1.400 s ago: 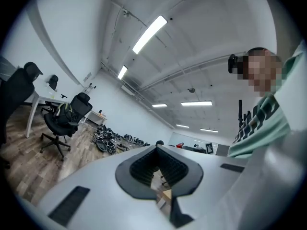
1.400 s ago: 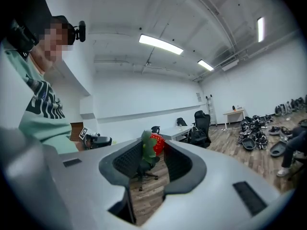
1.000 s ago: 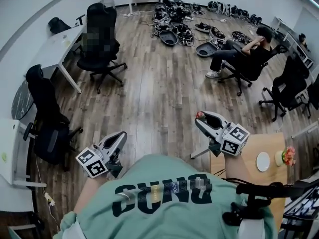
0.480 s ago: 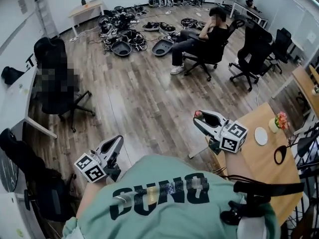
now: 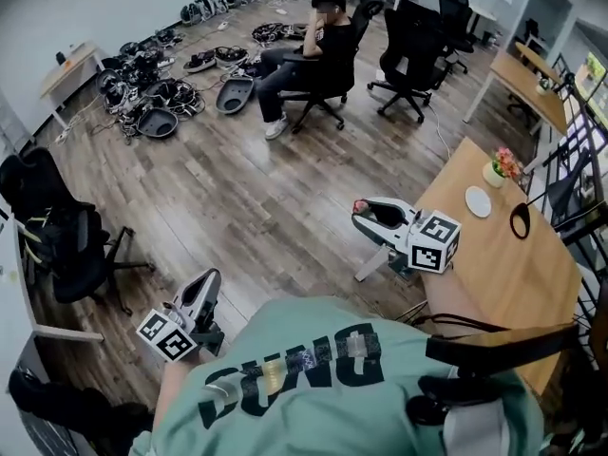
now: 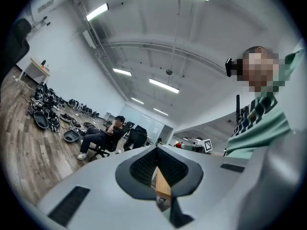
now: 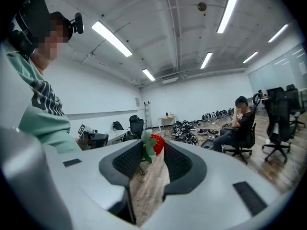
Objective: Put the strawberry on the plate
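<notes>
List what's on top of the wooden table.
On the wooden table: an empty white plate and a small flower pot. Its near end is hidden behind the person's shoulder.

The right gripper (image 7: 152,150) is smooth matt plastic, the strawberry (image 7: 157,143) glossy, the floor (image 5: 237,188) and table (image 5: 503,255) wood.

right gripper (image 7: 152,150): grey jaws closed on small red strawberry with green leaves (image 7: 154,144), held at their tips | seated person in black (image 7: 238,126) on office chair, far right
</notes>
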`<state>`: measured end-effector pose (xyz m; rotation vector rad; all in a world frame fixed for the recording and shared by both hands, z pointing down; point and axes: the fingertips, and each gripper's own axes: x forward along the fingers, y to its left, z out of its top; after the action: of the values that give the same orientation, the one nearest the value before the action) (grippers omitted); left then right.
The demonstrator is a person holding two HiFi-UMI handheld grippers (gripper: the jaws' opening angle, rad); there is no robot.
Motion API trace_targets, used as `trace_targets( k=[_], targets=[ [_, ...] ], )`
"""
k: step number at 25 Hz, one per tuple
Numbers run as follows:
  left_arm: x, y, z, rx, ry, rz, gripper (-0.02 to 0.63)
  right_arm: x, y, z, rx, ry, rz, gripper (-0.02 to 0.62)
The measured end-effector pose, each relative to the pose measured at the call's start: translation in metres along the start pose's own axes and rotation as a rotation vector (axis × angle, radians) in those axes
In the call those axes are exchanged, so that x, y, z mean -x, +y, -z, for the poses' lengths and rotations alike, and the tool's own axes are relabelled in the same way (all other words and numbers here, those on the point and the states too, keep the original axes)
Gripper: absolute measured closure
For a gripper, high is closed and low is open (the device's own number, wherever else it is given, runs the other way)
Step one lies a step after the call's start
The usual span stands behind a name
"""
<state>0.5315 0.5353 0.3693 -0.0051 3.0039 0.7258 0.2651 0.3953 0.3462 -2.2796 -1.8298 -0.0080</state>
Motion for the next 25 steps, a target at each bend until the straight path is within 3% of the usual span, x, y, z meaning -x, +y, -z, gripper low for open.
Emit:
trace_targets(
  k=[5, 10, 15, 20, 25],
  targets=[
    [-0.034, 0.019, -0.007, -0.005, 0.042, 0.062, 0.601, 0.001, -0.028, -0.002, -0.015, -0.008, 0.071, 0.450],
    [-0.080, 0.035, -0.011, -0.026, 0.085, 0.079, 0.601, -0.001, -0.070, 0.004, -0.043, -0.034, 0.081, 0.451],
    [-0.155, 0.046, -0.039, -0.057, 0.072, 0.065, 0.601, -0.015, -0.152, -0.016, -0.051, -0.065, 0.065, 0.451],
    [-0.234, 0.064, -0.060, -0.093, 0.059, 0.045, 0.601, -0.031, -0.230, -0.051, 0.033, -0.076, 0.014, 0.450],
    [-0.323, 0.065, -0.058, -0.080, 0.097, 0.107, 0.601, -0.010, -0.301, -0.063, 0.023, -0.111, 0.059, 0.451]
  ],
)
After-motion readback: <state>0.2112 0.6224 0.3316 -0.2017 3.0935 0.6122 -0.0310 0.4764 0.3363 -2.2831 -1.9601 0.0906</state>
